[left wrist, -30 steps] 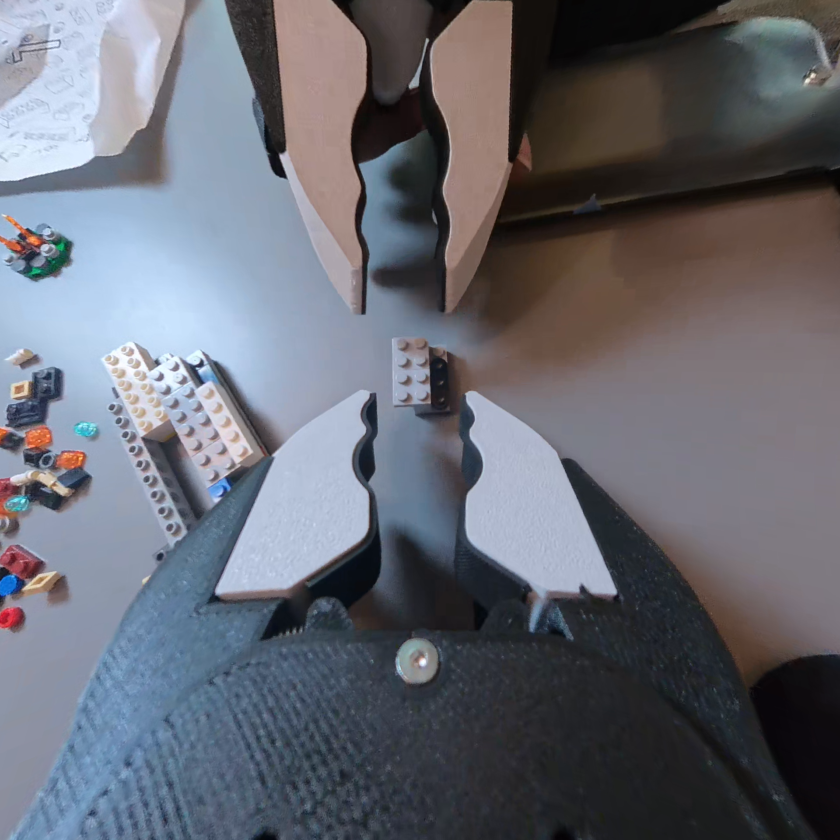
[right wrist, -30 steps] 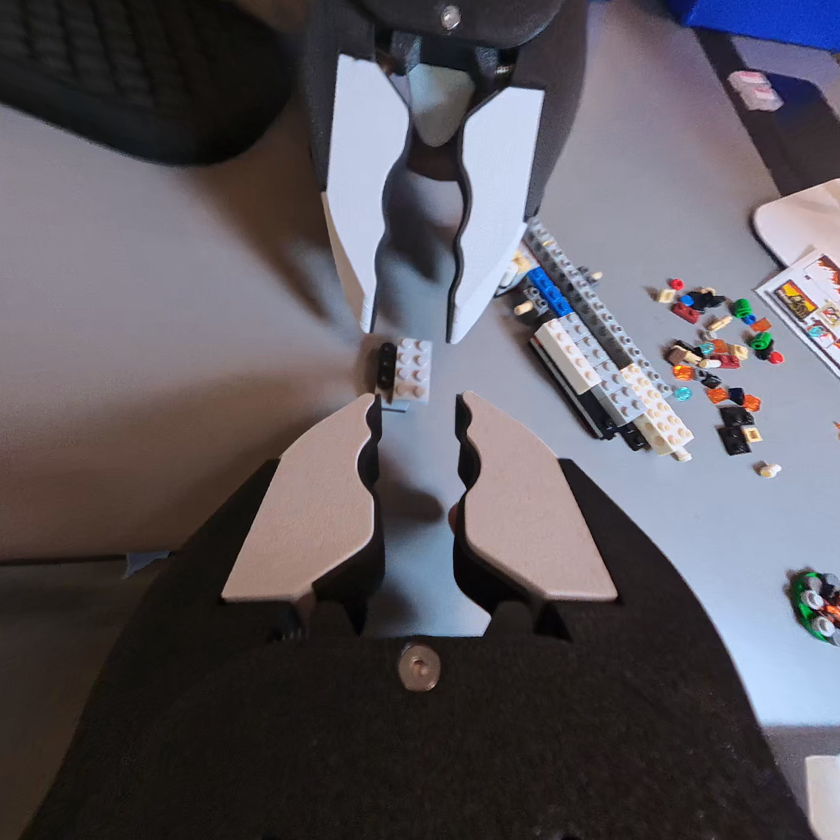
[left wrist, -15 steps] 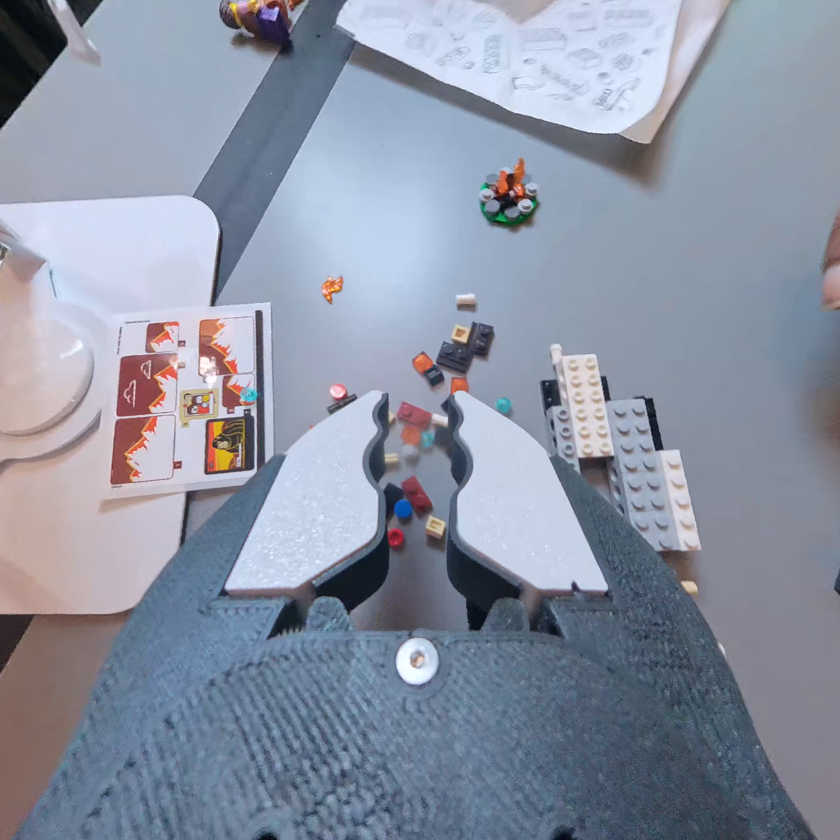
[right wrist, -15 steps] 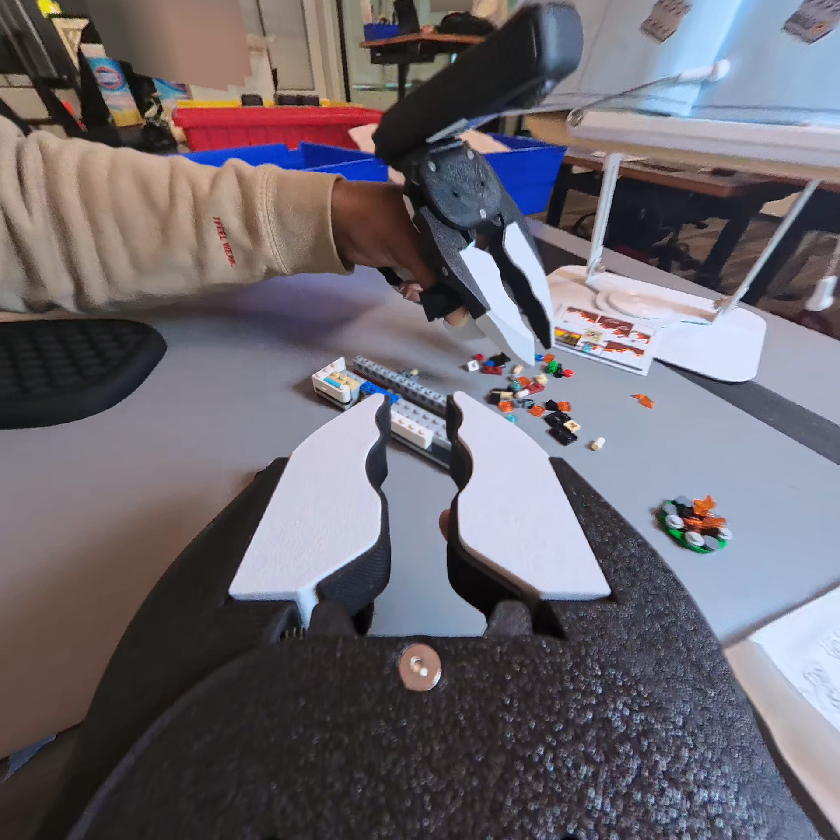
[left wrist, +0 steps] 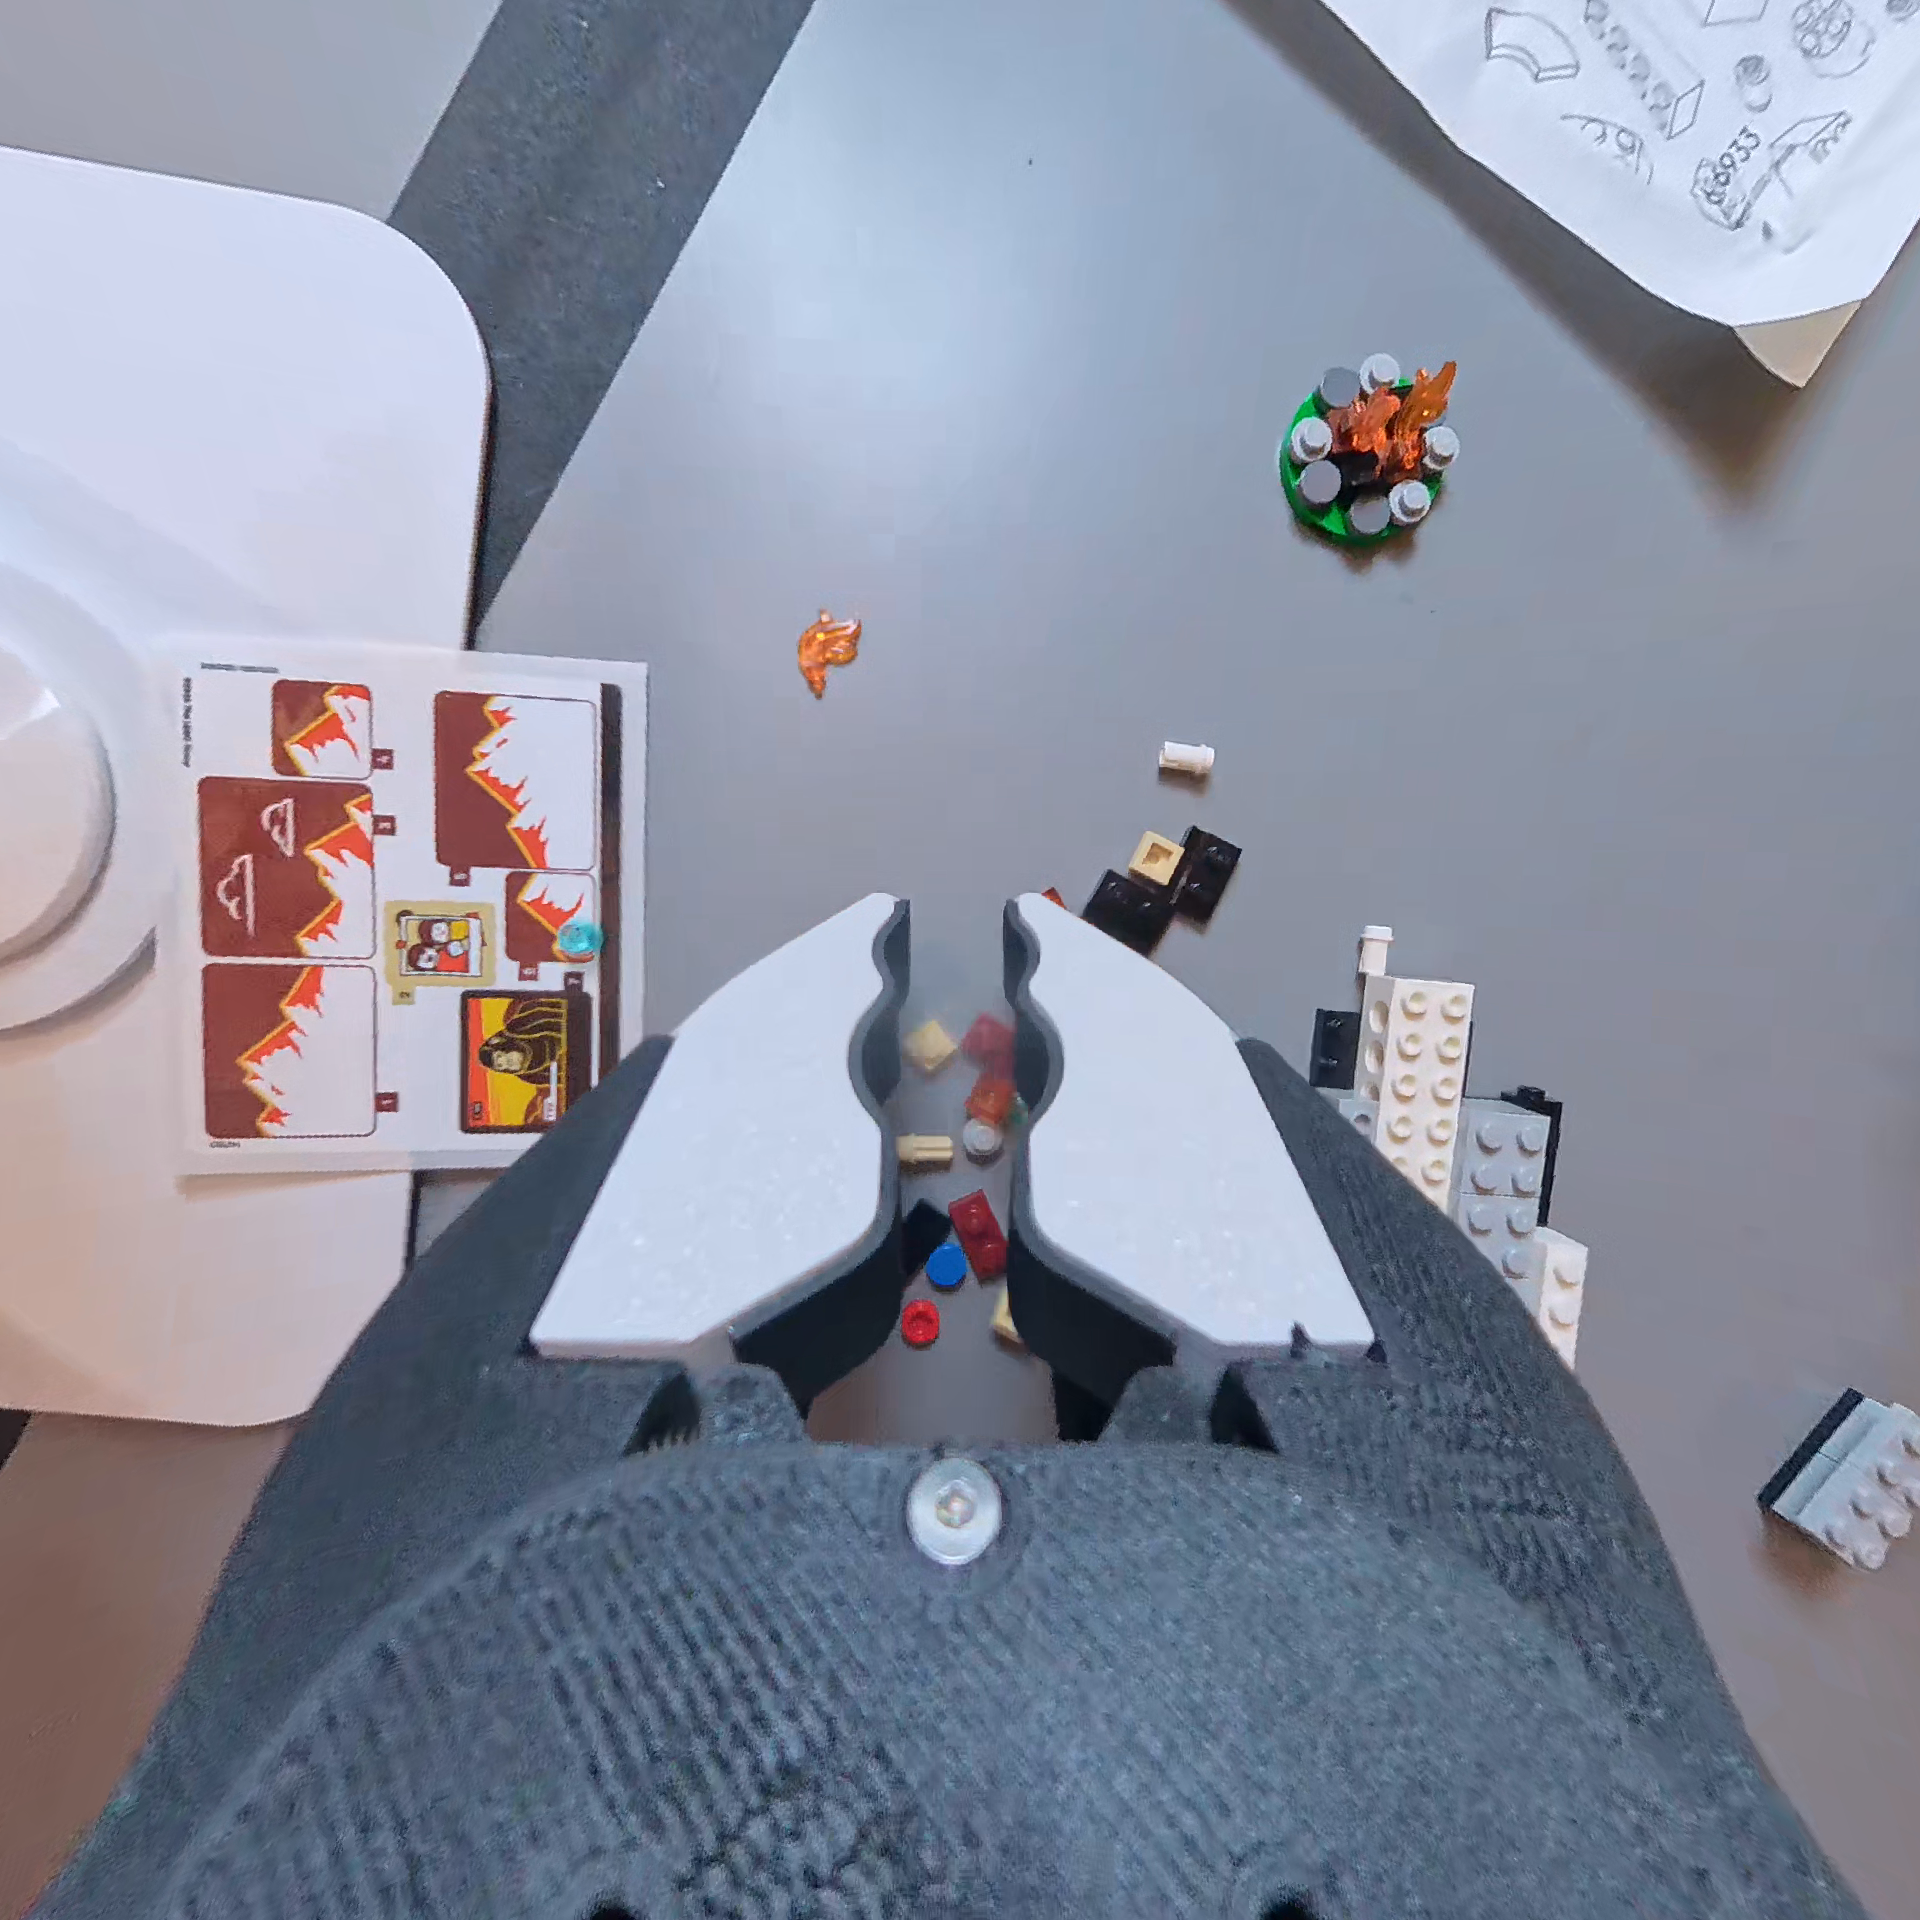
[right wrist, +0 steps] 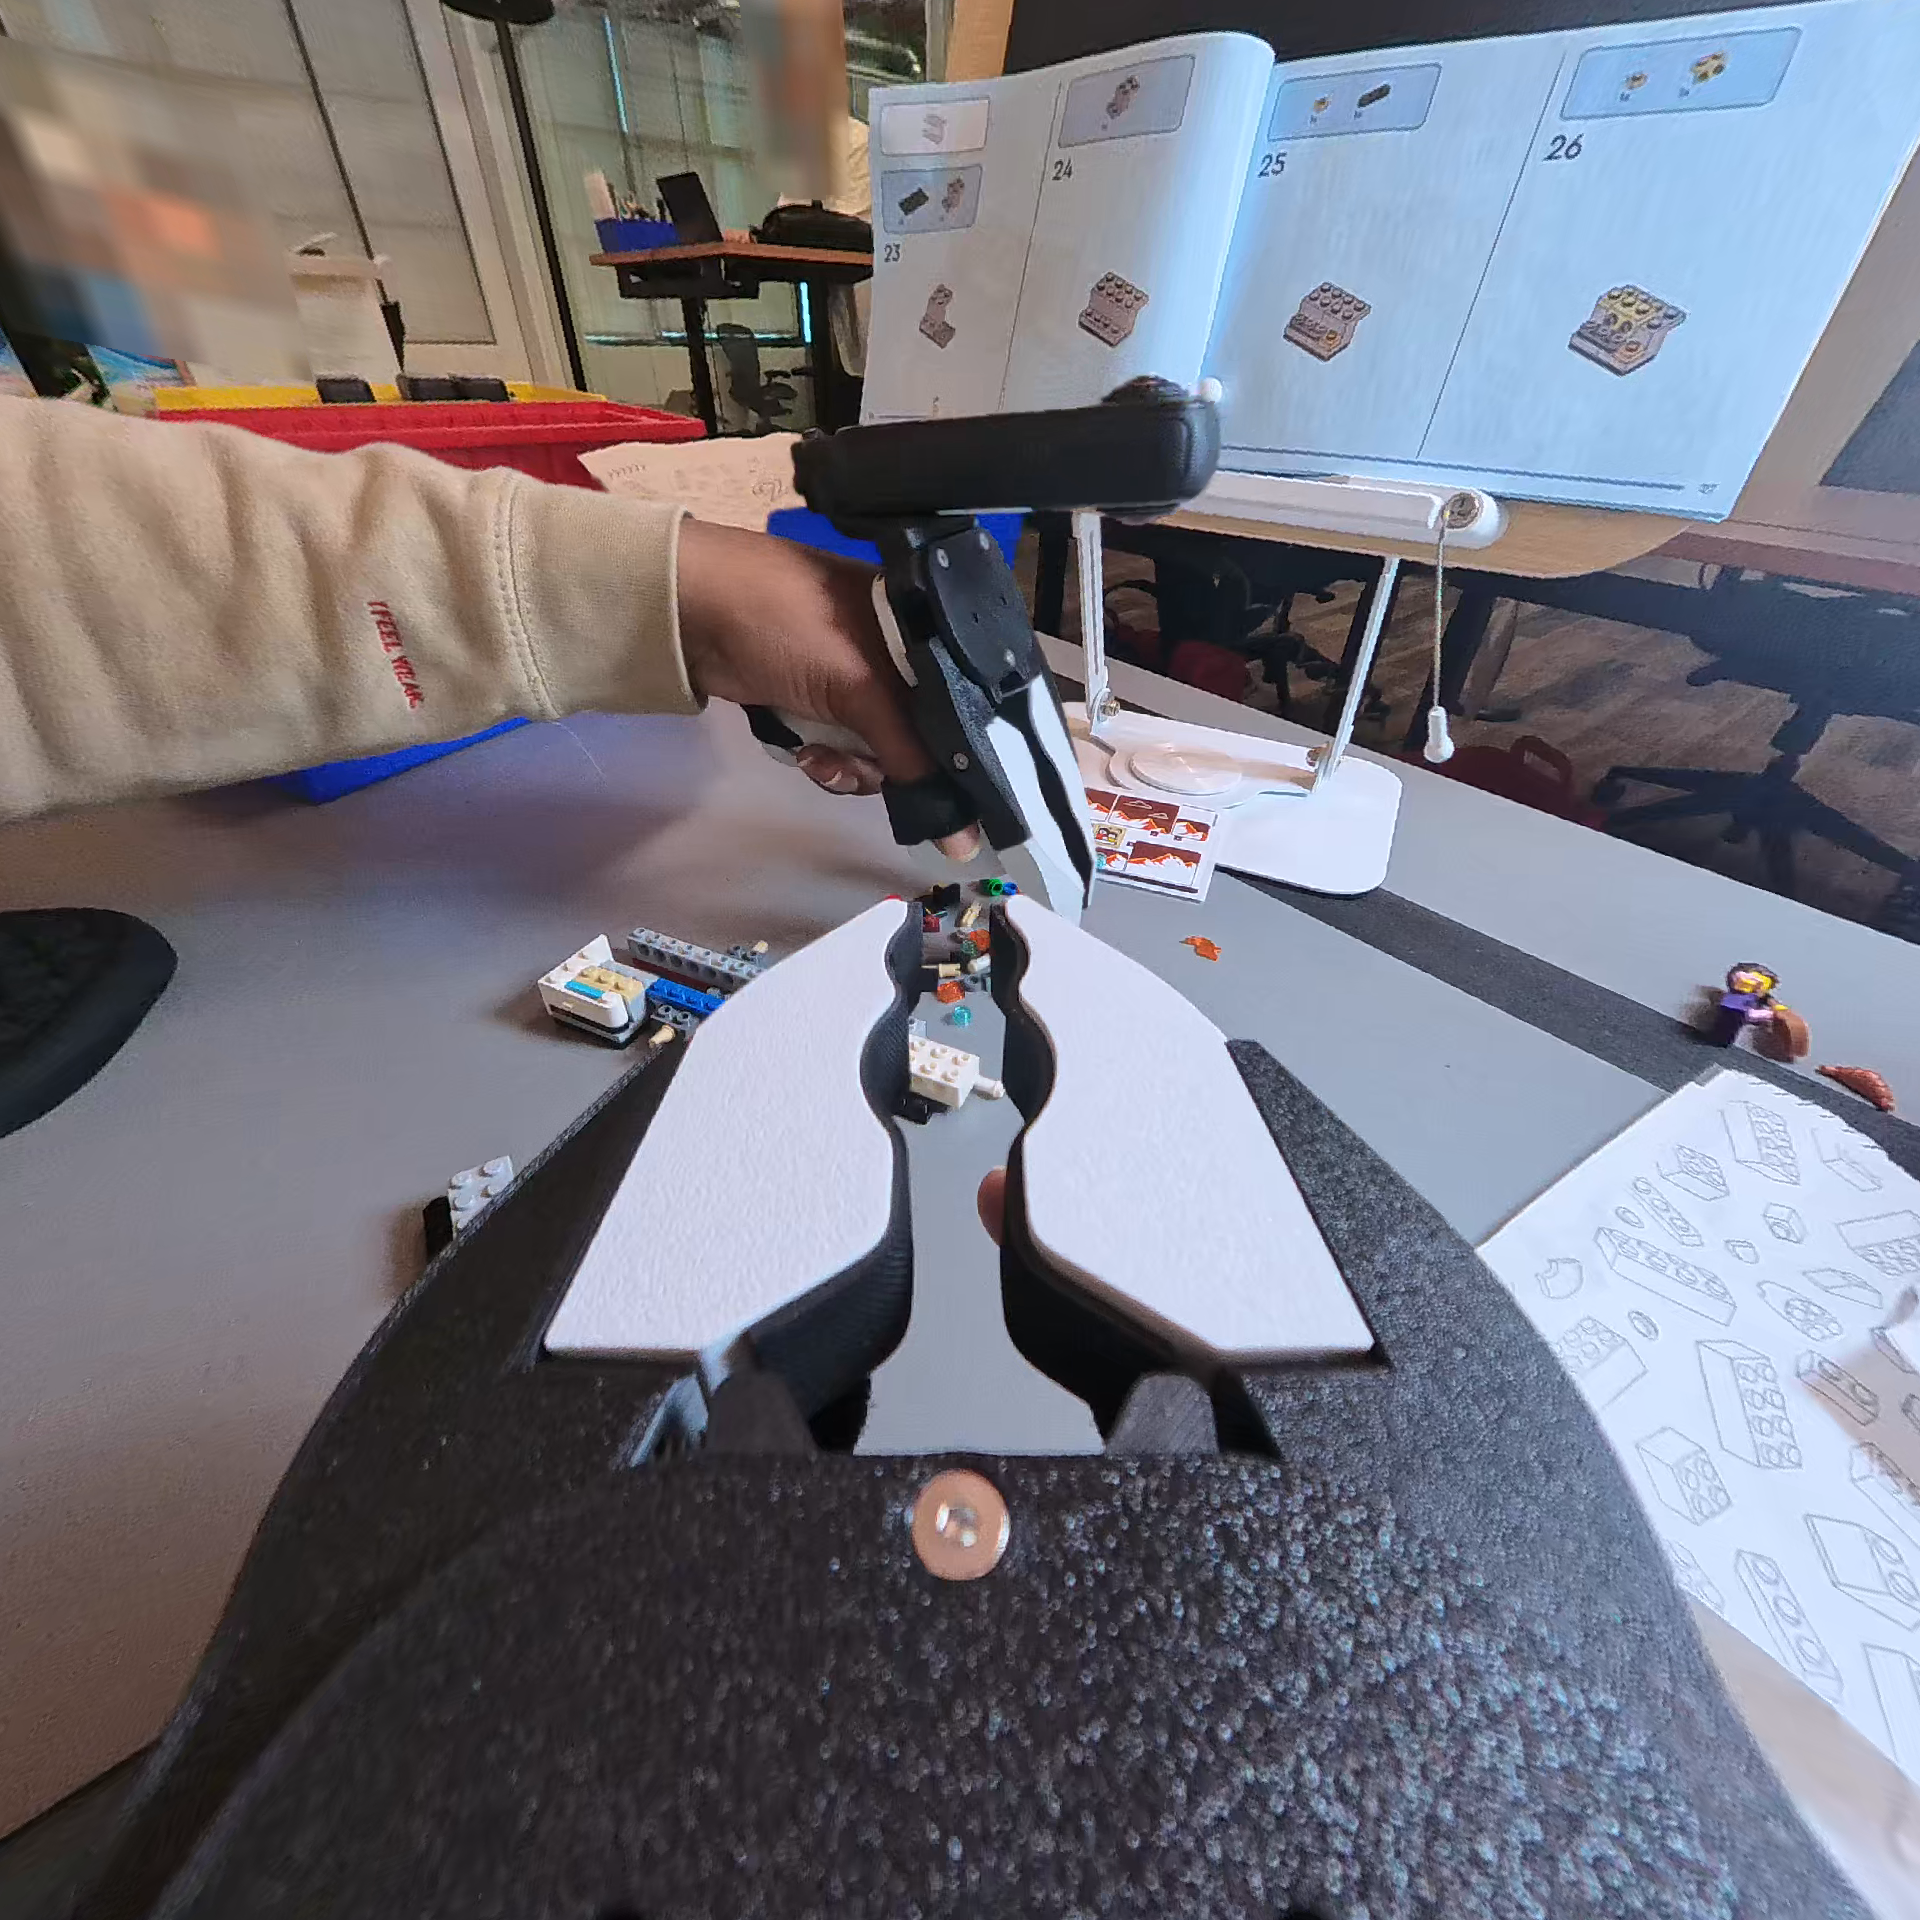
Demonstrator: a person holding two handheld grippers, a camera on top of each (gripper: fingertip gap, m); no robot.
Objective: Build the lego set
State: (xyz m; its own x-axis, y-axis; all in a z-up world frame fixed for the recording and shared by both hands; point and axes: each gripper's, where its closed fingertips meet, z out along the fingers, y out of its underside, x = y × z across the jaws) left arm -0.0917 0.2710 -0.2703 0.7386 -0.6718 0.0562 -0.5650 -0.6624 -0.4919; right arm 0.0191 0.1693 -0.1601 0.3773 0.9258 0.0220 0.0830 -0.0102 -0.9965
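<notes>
**Left Tool Positioned Over Loose Small Parts**

Left tool [left wrist: 956,914] is held above the scatter of small parts [left wrist: 961,1143], pointing steeply down; its fingers are parted by a narrow gap and nothing is gripped. The parts lie directly below that gap: a tan tile, dark red plates, a blue round stud and a red one, all hard glossy plastic on the matte grey table [left wrist: 1039,364]. No single long axis is presented by the scatter, so finger alignment is judged to depend on the piece chosen.

Right tool [right wrist: 951,914] is held low and farther back, likewise parted and empty. The left tool is therefore the nearer one to the parts.

To the right of the scatter lies a studded assembly of white and grey bricks [left wrist: 1444,1101], its long axis running roughly along the left tool's pointing direction. A small grey-and-black sub-assembly [left wrist: 1849,1475] rests well apart at the lower right. A finished green campfire disc [left wrist: 1366,457] stands farther ahead. The sticker sheet [left wrist: 405,904] lies to the left, partly on a white stand base [left wrist: 208,416].
</notes>
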